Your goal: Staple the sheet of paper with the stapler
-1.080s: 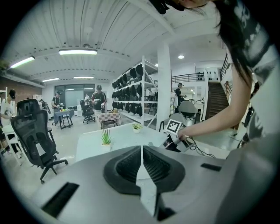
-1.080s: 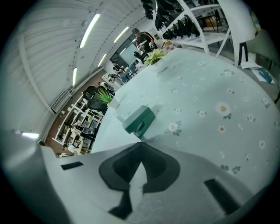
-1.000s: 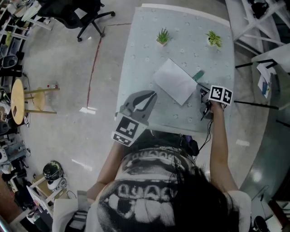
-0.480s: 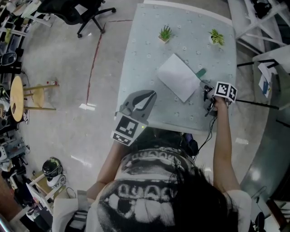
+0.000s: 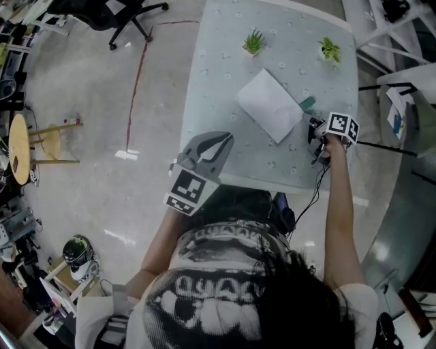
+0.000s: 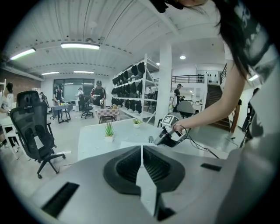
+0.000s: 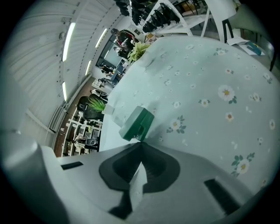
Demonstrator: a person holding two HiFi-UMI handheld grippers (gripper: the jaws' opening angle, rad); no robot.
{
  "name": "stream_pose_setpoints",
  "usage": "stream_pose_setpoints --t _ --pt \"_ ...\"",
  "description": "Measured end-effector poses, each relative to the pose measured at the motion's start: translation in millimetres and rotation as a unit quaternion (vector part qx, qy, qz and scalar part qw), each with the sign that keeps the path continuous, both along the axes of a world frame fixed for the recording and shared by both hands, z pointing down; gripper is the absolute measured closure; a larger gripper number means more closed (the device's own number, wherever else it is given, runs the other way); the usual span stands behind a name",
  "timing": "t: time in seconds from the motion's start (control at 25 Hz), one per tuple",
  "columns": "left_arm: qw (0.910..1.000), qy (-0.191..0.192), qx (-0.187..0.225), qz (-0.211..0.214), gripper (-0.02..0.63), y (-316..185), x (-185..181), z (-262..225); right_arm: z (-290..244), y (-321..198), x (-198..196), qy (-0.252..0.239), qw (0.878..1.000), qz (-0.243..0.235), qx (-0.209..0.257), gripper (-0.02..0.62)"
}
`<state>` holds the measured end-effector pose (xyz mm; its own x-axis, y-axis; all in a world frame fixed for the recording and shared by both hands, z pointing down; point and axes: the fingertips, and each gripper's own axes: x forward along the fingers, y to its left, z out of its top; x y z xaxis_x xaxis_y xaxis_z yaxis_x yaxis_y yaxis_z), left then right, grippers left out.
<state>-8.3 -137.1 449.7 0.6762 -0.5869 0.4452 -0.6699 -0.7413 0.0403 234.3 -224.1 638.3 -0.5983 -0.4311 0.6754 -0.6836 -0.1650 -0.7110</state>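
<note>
Green stapler (image 5: 308, 103) lies near the table's (image 5: 225, 68) right edge, at the white sheet's (image 5: 268, 105) corner. Just short of it the right gripper (image 7: 141, 143) points, jaws together, empty. Over the near left edge the left gripper (image 6: 141, 148) hangs, jaws also together.

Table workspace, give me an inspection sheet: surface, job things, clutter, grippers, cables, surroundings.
Surface: table with a flowered cloth; no spills seen.
Job's things: sheet of paper lying flat; green stapler beside its right edge.
Clutter: two potted plants along the far edge.
Grippers: left hand-held gripper shut, empty, over the near left edge; right hand-held gripper shut, empty, tips at the stapler, contact cannot be told.
Cables: black cable hanging from the right hand-held gripper past the near edge.
Surroundings: office chair, wooden stool, people far off.
</note>
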Motion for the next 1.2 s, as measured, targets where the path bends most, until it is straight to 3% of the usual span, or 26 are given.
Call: stream_pose_setpoints --t 0.16,0.32,0.72,0.96,1.2 --pt "0.9999 0.011 0.005 0.008 0.594 -7 -10 -4 -6 1 -5 0.013 1.0 0.003 -0.004 0.595" --pt "0.9998 0.014 0.002 0.01 0.594 -9 -30 3 -6 1 -7 0.015 0.999 0.037 -0.005 0.595" --pt "0.9996 0.022 0.004 -0.016 0.594 -16 -69 16 -3 2 -8 -0.003 0.995 0.098 -0.017 0.595" --pt "0.9995 0.01 0.004 -0.03 0.594 -3 -67 16 -3 -1 -10 -0.033 0.994 0.106 -0.016 0.595" --pt "0.9961 0.008 0.009 -0.088 0.594 -1 -47 10 1 -1 4 -0.055 0.992 0.108 -0.025 0.595"
